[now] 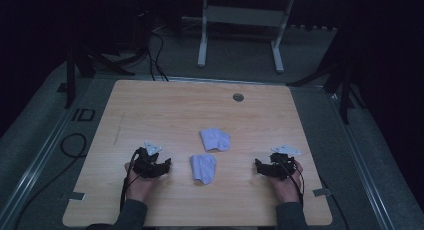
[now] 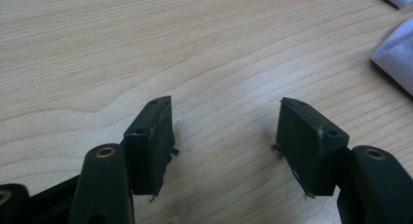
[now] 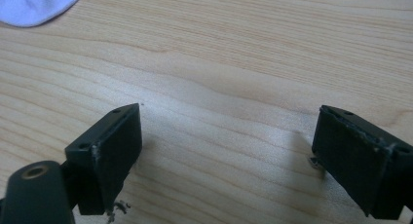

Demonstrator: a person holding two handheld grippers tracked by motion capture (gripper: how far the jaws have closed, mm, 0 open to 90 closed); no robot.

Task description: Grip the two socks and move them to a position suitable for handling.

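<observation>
You rest both grippers, left (image 1: 165, 166) and right (image 1: 258, 166), on the table (image 1: 150, 110) with fingers open and empty, flanking the near white cloth (image 1: 203, 168); next, reach inward for it

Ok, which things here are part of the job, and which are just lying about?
In the job:
- near white cloth
- far white cloth
- left claw, open
- right claw, open

Lying about:
- grey round cap in the table
- white frame on the floor behind
</observation>
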